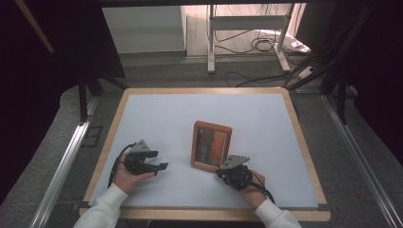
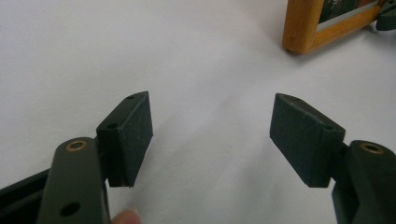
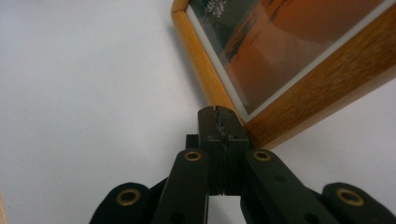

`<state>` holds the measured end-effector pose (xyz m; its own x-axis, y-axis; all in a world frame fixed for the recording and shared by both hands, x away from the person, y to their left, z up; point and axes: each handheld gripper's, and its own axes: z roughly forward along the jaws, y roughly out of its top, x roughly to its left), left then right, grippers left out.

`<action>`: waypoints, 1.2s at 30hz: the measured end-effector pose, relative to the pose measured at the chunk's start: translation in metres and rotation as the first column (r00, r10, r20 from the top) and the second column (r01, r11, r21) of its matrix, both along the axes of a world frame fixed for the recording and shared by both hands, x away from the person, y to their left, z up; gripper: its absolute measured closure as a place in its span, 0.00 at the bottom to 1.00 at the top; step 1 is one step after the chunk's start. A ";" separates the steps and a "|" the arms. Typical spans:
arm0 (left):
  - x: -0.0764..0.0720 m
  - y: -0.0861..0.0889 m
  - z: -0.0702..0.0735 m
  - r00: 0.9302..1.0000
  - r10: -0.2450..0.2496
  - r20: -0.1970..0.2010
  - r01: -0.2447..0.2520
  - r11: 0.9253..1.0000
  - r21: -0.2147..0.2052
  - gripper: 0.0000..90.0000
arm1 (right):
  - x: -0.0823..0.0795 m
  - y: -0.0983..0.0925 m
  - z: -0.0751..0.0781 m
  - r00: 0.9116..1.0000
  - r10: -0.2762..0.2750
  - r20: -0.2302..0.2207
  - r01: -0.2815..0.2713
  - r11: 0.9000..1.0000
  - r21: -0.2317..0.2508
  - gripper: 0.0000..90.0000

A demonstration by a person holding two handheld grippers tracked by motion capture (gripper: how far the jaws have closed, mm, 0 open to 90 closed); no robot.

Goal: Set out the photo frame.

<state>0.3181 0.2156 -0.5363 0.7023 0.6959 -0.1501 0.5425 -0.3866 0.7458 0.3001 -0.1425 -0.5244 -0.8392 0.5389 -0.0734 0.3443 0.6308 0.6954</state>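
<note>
Picture frame [image 1: 211,145] stands near the middle of the white table [image 1: 157,114], right gripper [image 3: 219,123] closed empty with tips at its near corner, probably to nudge it, while left gripper [image 2: 210,135] waits apart, wide open and empty.

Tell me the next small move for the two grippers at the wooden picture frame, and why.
Probably nudge the right gripper forward to work its shut fingers under the near corner of the orange-brown wooden picture frame and lift it. That gripper sits right at that corner, and the frame looks to lie flat on the white table. The left gripper is open and apart from the frame, ready to take a raised edge.
</note>
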 end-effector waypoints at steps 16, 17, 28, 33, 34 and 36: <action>0.000 0.000 0.000 1.000 -0.006 0.001 0.006 1.000 0.005 0.33 | 0.005 -0.009 0.000 1.000 -0.025 0.004 0.025 1.000 0.000 1.00; 0.000 0.000 0.000 1.000 -0.006 0.001 0.006 1.000 0.005 0.33 | 0.005 -0.009 0.000 1.000 -0.024 0.004 0.024 1.000 0.001 1.00; 0.001 -0.001 -0.001 1.000 -0.009 0.000 0.009 1.000 0.006 0.33 | 0.007 -0.012 0.000 0.999 -0.031 0.011 0.031 1.000 0.000 1.00; 0.001 -0.001 -0.001 1.000 -0.009 0.000 0.009 1.000 0.007 0.33 | 0.006 -0.013 0.000 0.999 -0.033 0.011 0.033 0.999 0.002 1.00; 0.001 -0.001 -0.001 1.000 -0.006 -0.003 0.006 1.000 0.006 0.33 | 0.006 -0.013 0.000 0.999 -0.034 0.011 0.034 0.999 0.002 1.00; 0.001 -0.001 -0.001 1.000 -0.007 -0.003 0.007 1.000 0.006 0.33 | 0.006 -0.013 -0.001 0.999 -0.036 0.008 0.036 0.999 0.002 1.00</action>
